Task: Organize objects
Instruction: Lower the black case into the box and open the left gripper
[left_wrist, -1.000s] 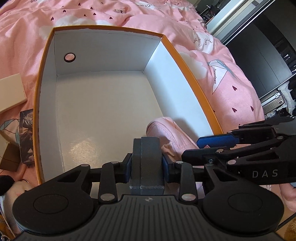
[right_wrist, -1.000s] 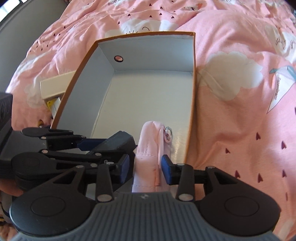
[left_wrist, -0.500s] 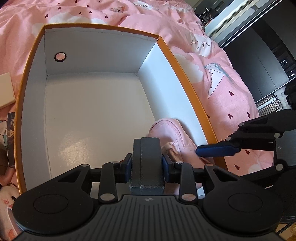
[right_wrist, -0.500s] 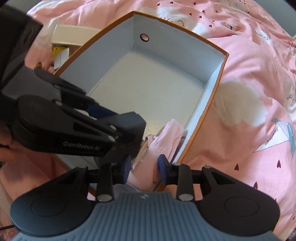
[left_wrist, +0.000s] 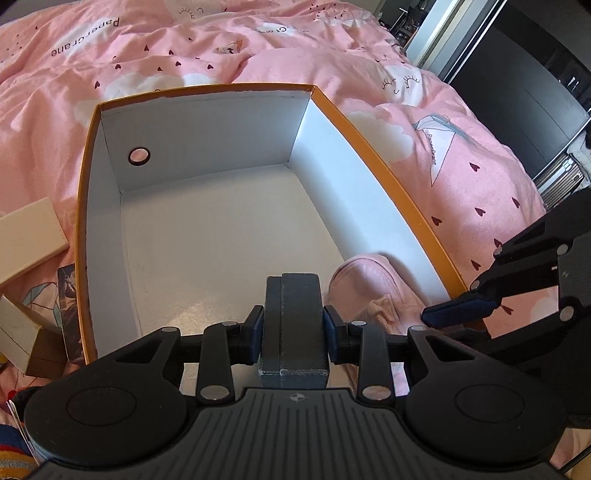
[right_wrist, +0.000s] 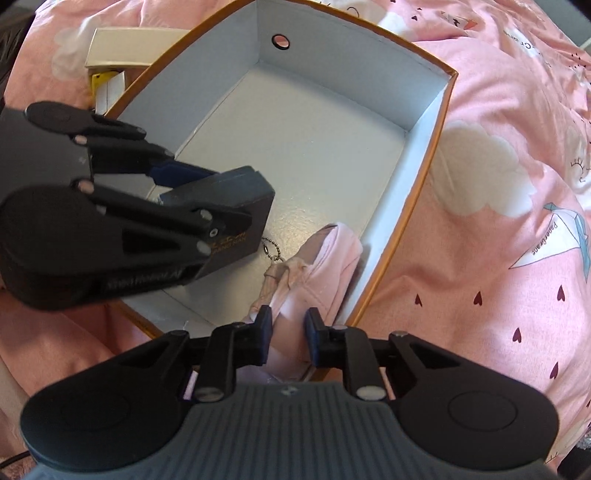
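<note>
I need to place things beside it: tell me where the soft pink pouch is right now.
The soft pink pouch lies inside the orange-rimmed white box, in its near right corner against the right wall, gripped by the right gripper, right of the dark grey case.

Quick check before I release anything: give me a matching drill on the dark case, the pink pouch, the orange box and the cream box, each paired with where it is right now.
Things:
1. dark grey case
2. pink pouch
3. orange-edged box
4. cream box

Places:
A. lying open on the pink duvet
B. clamped in the left gripper
C. outside the big box, by its left wall
D. between the right gripper fingers, at the box's near right corner

Pairs: 1-B, 2-D, 3-A, 4-C
</note>
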